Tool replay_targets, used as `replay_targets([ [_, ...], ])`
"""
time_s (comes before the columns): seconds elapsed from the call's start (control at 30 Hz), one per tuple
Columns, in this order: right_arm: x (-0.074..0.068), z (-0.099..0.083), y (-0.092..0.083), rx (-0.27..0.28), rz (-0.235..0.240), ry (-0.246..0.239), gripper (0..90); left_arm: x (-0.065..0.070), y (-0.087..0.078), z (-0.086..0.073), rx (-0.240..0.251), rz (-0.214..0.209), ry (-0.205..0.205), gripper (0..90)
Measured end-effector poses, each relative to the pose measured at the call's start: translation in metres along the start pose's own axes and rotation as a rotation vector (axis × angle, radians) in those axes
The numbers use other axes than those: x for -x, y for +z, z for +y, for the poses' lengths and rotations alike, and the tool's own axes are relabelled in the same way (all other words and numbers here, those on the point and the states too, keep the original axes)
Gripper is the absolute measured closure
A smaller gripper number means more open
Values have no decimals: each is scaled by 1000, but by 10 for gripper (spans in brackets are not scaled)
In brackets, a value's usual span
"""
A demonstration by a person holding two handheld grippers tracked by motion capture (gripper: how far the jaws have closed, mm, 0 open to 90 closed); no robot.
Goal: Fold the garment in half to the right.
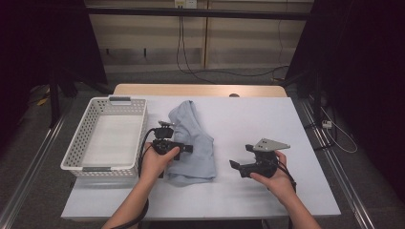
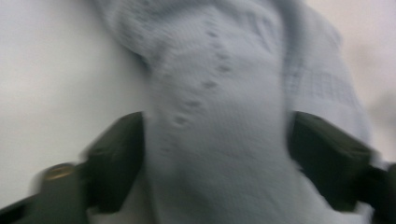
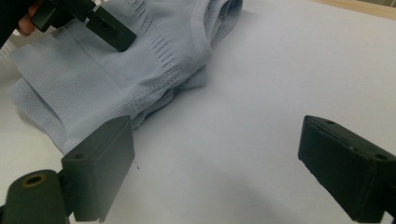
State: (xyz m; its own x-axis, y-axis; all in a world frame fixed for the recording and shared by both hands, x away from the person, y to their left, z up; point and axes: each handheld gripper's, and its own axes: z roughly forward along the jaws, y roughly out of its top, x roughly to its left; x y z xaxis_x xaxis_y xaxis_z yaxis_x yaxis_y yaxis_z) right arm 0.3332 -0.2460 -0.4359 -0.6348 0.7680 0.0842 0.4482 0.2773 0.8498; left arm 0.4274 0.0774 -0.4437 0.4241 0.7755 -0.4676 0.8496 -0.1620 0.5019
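A light blue knitted garment (image 1: 197, 136) lies crumpled on the white table (image 1: 253, 117), left of centre. My left gripper (image 1: 184, 146) rests on its left side, held by the person's left hand. In the left gripper view its jaws stand wide apart (image 2: 217, 154) with a fold of the garment (image 2: 219, 93) lying between them, so the gripper is open. My right gripper (image 1: 240, 157) hovers over bare table to the right of the garment, open with nothing between its jaws (image 3: 217, 158). The right gripper view shows the garment (image 3: 93, 79) and the left gripper's fingertips (image 3: 109, 30) on it.
A white perforated plastic basket (image 1: 79, 138) stands empty at the table's left edge, close beside the left hand. Bare tabletop stretches right of the garment and toward the front edge. Cables and dark frames stand on the floor behind.
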Motion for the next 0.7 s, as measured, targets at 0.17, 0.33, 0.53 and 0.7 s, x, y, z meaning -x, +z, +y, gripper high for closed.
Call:
replay_targets([
  [0.17,0,0,1,0,1,0,107,7,2,-2,-7,23,3,319],
  [0.33,1,1,0,2,-3,0,107,14,4,-2,-16,75,15,461],
  [0.53,2,0,0,0,-4,1,105,12,3,0,-16,33,-29,698],
  [0.7,2,0,1,-6,7,1,100,14,-4,7,-34,5,-23,729],
])
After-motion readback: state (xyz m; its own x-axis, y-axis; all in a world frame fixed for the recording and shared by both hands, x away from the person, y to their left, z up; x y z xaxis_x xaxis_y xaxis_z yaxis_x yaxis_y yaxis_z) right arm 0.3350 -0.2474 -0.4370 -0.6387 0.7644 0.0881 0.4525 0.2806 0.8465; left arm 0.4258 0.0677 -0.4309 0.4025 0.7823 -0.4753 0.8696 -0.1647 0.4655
